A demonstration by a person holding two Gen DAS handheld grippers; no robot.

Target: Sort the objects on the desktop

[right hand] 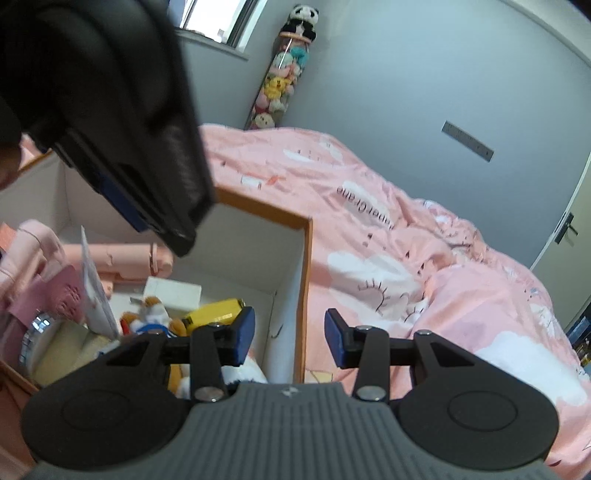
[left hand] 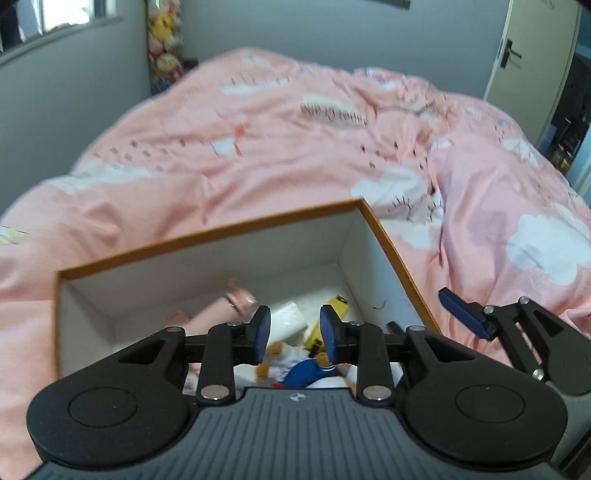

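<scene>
An orange-rimmed cardboard box [left hand: 207, 230] with white walls sits on the bed. Inside lie a yellow toy [left hand: 334, 314], a blue-and-white plush [left hand: 303, 369], a white block [left hand: 286, 317] and a pink roll [left hand: 221, 310]. My left gripper [left hand: 295, 334] hangs open above these things with nothing between its pads. In the right wrist view the box [right hand: 258, 206] also holds a pink cloth [right hand: 33, 251], a white card [right hand: 96, 291] and a shiny round tin [right hand: 37, 332]. My right gripper [right hand: 290, 338] is open and empty, straddling the box's right wall. The left gripper's body [right hand: 129, 147] looms at the upper left.
A rumpled pink duvet [left hand: 295, 140] with white clouds covers the bed around the box. Grey walls stand behind it, with a hanging column of plush toys [right hand: 280, 81] in the corner and a door [left hand: 532, 55] at the right. A window [right hand: 229, 22] is at the upper left.
</scene>
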